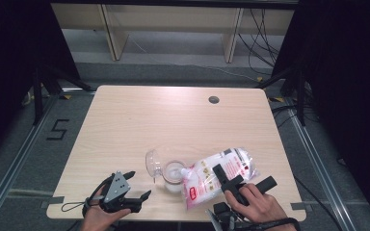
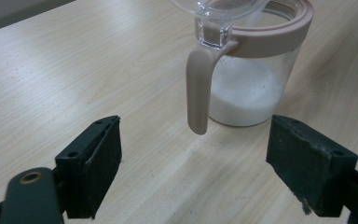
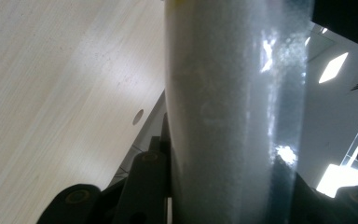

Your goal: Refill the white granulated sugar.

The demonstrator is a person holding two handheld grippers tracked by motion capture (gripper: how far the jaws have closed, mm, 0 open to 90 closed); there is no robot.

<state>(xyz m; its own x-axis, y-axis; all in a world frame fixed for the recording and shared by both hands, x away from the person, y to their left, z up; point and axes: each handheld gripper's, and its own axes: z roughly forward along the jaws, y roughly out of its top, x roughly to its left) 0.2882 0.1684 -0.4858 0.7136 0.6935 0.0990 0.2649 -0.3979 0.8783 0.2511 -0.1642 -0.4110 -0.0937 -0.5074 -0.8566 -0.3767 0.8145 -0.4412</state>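
Since everything sits along the near edge of the table (image 1: 125,115), here's the rundown going left to right:

count: two grippers, one jar, one flip lid, one bag, one wooden table, one small round hole (image 1: 214,99) at the far right of the tabletop.

left gripper (image 1: 134,190): near-left corner, held in the person's left hand (image 1: 99,214). Jaws stand wide apart with nothing between them. It points right toward the jar and stops short of it. In the left gripper view the two black pads (image 2: 93,163) frame the jar's handle from a little way back, not touching.

jar (image 1: 174,176): clear, upright, pinkish rim and a pinkish handle (image 2: 198,88) hanging down on the side facing the left gripper. Clear flip lid (image 1: 152,163) is swung open and stands up on the jar's left. Inside: white powder or fine grains, filling just the bottom part (image 2: 242,100).

bag (image 1: 217,175): clear plastic pouch with red print, full of white grains. Long axis runs from far right down to near left, tipped so the low end sits at the jar's mouth. Just right of the jar, touching its rim.

right gripper (image 1: 241,182): near-right, in the person's right hand (image 1: 257,204), clamped on the bag across its middle. In the right gripper view the bag (image 3: 233,116) sits squeezed between the jaws.
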